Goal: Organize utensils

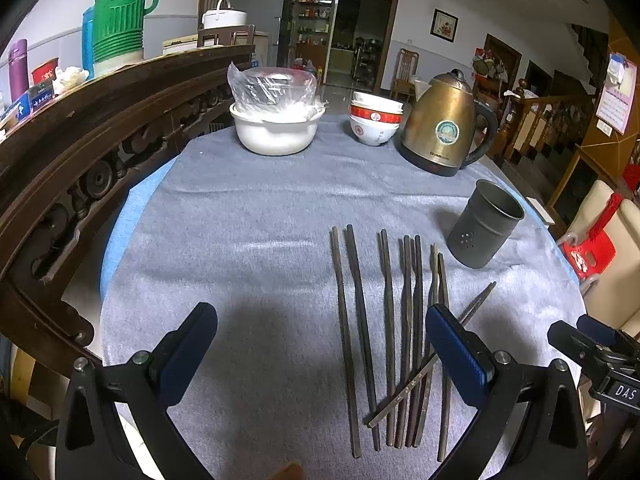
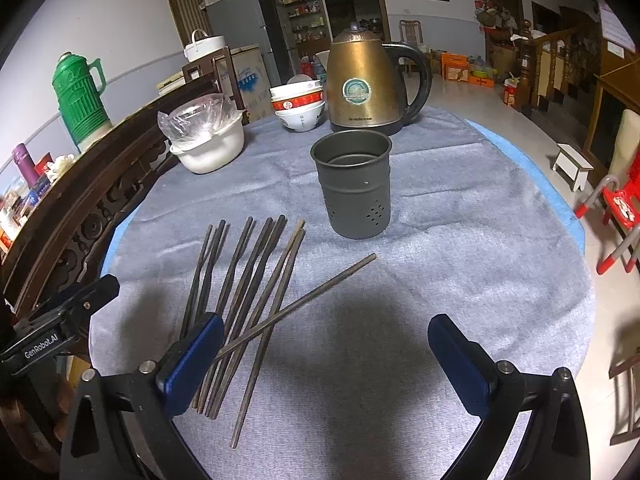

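Both grippers (image 1: 320,354) (image 2: 326,360) held wide apart, nothing clamped. Chopsticks (image 1: 384,340) laid on cloth (image 1: 260,216), one crossed; holder (image 2: 352,184) upright, seemingly empty.

Dark chopsticks (image 2: 244,292) lie side by side, one crossing; upright grey holder (image 2: 354,186) at one o'clock.

Left wrist view: low over the near edge of the table (image 1: 260,208), facing across it, chopsticks (image 1: 384,332) close and right of centre.
Right wrist view: equally low, further right, holder (image 2: 352,184) straight ahead, chopsticks left.
Shared: chopsticks, holder, kettle (image 2: 370,80), bowls (image 1: 376,122), cloth-covered tabletop.
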A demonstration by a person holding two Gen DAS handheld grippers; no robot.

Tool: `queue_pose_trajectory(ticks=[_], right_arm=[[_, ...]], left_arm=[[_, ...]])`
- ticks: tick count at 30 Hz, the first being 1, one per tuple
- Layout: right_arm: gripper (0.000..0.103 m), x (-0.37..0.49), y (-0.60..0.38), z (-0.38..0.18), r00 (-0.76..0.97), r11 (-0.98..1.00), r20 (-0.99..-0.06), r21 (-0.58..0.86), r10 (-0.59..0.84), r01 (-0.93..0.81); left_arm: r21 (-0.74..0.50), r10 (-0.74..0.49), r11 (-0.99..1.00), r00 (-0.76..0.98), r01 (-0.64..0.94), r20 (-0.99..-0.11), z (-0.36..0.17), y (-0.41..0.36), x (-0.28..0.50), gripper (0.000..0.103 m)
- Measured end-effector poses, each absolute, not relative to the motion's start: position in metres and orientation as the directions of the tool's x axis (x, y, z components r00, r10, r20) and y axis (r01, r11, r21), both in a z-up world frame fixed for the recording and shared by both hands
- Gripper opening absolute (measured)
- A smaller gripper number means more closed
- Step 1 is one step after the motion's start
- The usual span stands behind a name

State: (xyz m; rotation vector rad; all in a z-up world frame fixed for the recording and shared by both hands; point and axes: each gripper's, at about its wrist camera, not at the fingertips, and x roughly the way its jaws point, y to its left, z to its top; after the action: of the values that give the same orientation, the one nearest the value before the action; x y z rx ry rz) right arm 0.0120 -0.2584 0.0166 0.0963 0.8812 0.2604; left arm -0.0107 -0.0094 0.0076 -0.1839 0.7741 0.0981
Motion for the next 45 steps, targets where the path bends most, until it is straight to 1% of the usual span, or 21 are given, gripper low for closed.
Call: queue_pose_trajectory(ticks=[15, 19, 22, 27, 30, 31, 32, 33, 35, 36, 39, 40, 41, 42, 44, 45], right_arm=[[0.103, 0.014, -0.261, 0.014, 0.594, 0.961, -0.756, 0.208, 0.275, -0.18], [0.103, 0.02, -0.268, 0.005, 0.558, 0.946, -0.765, 0.284, 0.321, -0.156], [0.103, 0.026, -0.275, -0.003, 0.533, 0.928, -0.765, 0.348, 0.361, -0.129], [0.103, 0.042, -0.287, -0.015, 0.489, 0.865, -0.74, 0.498, 0.463, -0.066], [0.102, 0.058, -0.289, -0.023, 0.47, 0.831, -0.727, 0.555, 0.501, -0.028], [0.098, 0.066, -0.289, -0.027, 0.461, 0.819, -0.726, 0.574, 0.511, -0.004], [0.088, 0.073, -0.29, -0.032, 0.449, 0.8, -0.72, 0.6, 0.528, 0.021], [0.082, 0.079, -0.291, -0.037, 0.437, 0.783, -0.716, 0.62, 0.543, 0.043], [0.061, 0.091, -0.291, -0.048, 0.411, 0.761, -0.721, 0.642, 0.558, 0.091], [0.058, 0.098, -0.289, -0.053, 0.396, 0.753, -0.725, 0.648, 0.564, 0.114], [0.056, 0.11, -0.283, -0.064, 0.369, 0.747, -0.739, 0.647, 0.564, 0.153], [0.05, 0.112, -0.281, -0.067, 0.36, 0.748, -0.743, 0.644, 0.563, 0.16], [0.042, 0.115, -0.278, -0.069, 0.353, 0.754, -0.751, 0.636, 0.558, 0.165], [0.039, 0.119, -0.276, -0.072, 0.343, 0.76, -0.761, 0.627, 0.551, 0.171], [0.037, 0.125, -0.272, -0.079, 0.321, 0.768, -0.777, 0.613, 0.542, 0.185], [0.034, 0.128, -0.272, -0.082, 0.314, 0.769, -0.778, 0.612, 0.544, 0.184]], left_arm=[[-0.118, 0.019, 0.983, 0.71, -0.143, -0.704, 0.006, -0.009, -0.011, 0.103], [-0.122, 0.019, 0.982, 0.717, -0.144, -0.697, 0.004, -0.007, -0.013, 0.103], [-0.113, 0.028, 0.981, 0.698, -0.155, -0.716, -0.001, -0.005, -0.01, 0.103], [-0.16, -0.026, 0.976, 0.643, -0.151, -0.766, -0.014, 0.004, -0.003, 0.103], [-0.198, -0.064, 0.969, 0.618, -0.151, -0.784, -0.021, 0.009, 0.0, 0.103], [-0.205, -0.073, 0.967, 0.612, -0.149, -0.787, -0.023, 0.01, 0.0, 0.103], [-0.22, -0.091, 0.965, 0.602, -0.143, -0.793, -0.025, 0.012, 0.001, 0.103], [-0.232, -0.104, 0.962, 0.594, -0.143, -0.798, -0.028, 0.014, 0.002, 0.103], [-0.237, -0.103, 0.959, 0.588, -0.155, -0.802, -0.03, 0.018, 0.002, 0.103], [-0.239, -0.103, 0.958, 0.585, -0.16, -0.805, -0.032, 0.02, 0.003, 0.103], [-0.254, -0.117, 0.953, 0.57, -0.167, -0.813, -0.034, 0.027, 0.007, 0.103], [-0.256, -0.117, 0.952, 0.569, -0.171, -0.814, -0.035, 0.029, 0.008, 0.103], [-0.256, -0.115, 0.951, 0.568, -0.175, -0.815, -0.035, 0.032, 0.009, 0.103], [-0.256, -0.114, 0.95, 0.565, -0.178, -0.817, -0.036, 0.033, 0.01, 0.103], [-0.258, -0.118, 0.949, 0.557, -0.18, -0.822, -0.037, 0.034, 0.015, 0.103], [-0.257, -0.119, 0.949, 0.55, -0.18, -0.826, -0.037, 0.033, 0.018, 0.103]])
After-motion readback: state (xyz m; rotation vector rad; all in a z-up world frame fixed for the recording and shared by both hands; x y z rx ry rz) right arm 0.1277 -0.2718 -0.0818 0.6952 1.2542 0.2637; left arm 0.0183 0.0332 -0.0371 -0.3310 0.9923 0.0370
